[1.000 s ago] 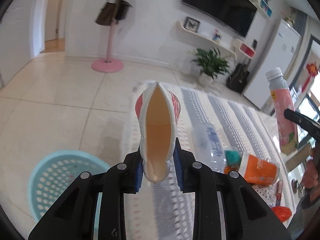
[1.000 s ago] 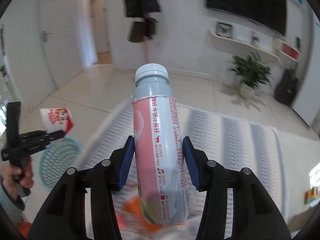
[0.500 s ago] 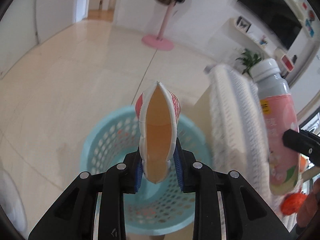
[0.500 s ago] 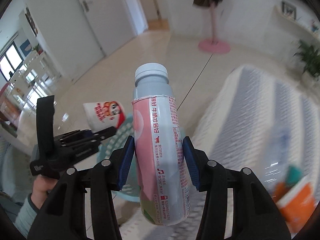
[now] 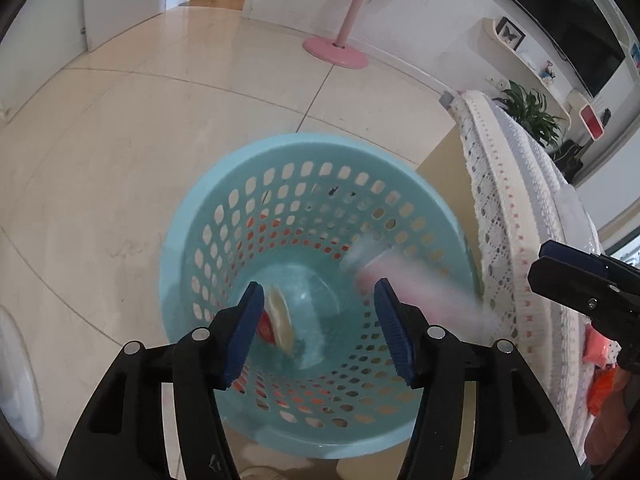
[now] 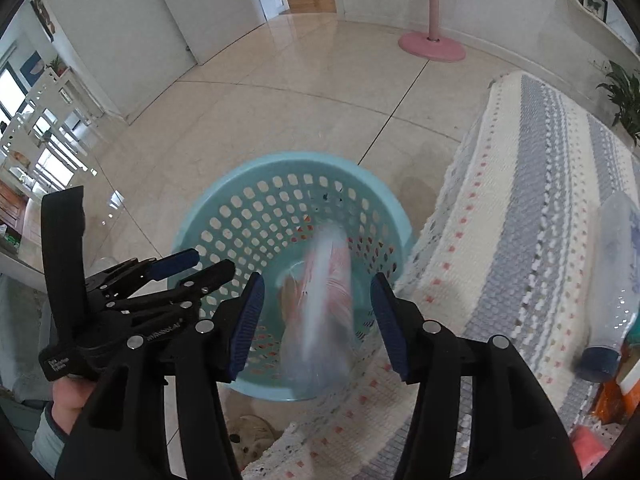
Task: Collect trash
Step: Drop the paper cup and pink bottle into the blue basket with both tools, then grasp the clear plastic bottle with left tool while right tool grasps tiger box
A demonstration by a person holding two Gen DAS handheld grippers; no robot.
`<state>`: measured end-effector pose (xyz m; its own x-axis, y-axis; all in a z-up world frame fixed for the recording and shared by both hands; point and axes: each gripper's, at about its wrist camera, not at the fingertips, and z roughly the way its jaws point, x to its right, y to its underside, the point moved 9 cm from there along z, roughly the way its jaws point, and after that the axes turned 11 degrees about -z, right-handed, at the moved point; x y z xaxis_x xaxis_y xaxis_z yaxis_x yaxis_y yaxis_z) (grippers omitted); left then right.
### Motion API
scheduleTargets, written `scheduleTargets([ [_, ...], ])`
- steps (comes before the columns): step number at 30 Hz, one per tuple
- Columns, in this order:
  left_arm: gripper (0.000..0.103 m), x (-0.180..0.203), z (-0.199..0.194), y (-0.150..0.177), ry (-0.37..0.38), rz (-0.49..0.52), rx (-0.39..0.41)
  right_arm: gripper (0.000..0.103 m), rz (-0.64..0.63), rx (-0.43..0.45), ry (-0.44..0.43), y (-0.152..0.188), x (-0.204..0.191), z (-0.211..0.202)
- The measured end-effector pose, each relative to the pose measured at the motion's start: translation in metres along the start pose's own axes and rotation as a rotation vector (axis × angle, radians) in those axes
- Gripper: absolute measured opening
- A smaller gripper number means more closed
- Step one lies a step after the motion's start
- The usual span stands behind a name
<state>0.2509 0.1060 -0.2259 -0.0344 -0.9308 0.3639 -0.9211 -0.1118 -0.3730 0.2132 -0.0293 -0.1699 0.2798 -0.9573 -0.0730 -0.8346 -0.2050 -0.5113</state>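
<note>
Pink bottle (image 6: 326,292) below right gripper's (image 6: 316,324) opening jaws

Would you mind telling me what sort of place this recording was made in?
Most likely a home living room: a wall-mounted television, a potted plant beneath wall shelves, a pink coat stand on the tiled floor, and a table under a knitted cloth.

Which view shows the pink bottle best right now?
Right wrist: the pink bottle falls motion-blurred between the opening jaws of the right gripper, over the blue basket. Left wrist shows only a pink streak at the basket's right wall.
</note>
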Motion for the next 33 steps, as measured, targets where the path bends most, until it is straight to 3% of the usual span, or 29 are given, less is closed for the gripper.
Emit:
scheduleTargets([
  [4,0.056,0.004,-0.018,0.006,0.024,0.012,0.026,0.052,0.009,0.009,-0.007,0.01,0.003,-0.013],
  [8,0.056,0.036,-0.045,0.009,0.073,0.048,0.057,0.052,0.015,0.041,-0.004,0.024,0.005,-0.035],
  [14,0.056,0.126,-0.096,0.03,0.196,0.157,0.093,0.052,0.02,0.198,0.052,0.039,0.033,-0.127],
  [19,0.056,0.217,-0.11,0.057,0.298,0.253,0.069,0.052,0.053,0.304,0.188,0.073,0.092,-0.211],
  [26,0.059,0.311,-0.06,0.074,0.314,0.331,-0.024,0.052,0.13,0.283,0.321,0.124,0.189,-0.256],
  [33,0.06,0.335,0.018,0.068,0.212,0.323,-0.08,0.052,0.196,0.233,0.359,0.164,0.256,-0.246],
])
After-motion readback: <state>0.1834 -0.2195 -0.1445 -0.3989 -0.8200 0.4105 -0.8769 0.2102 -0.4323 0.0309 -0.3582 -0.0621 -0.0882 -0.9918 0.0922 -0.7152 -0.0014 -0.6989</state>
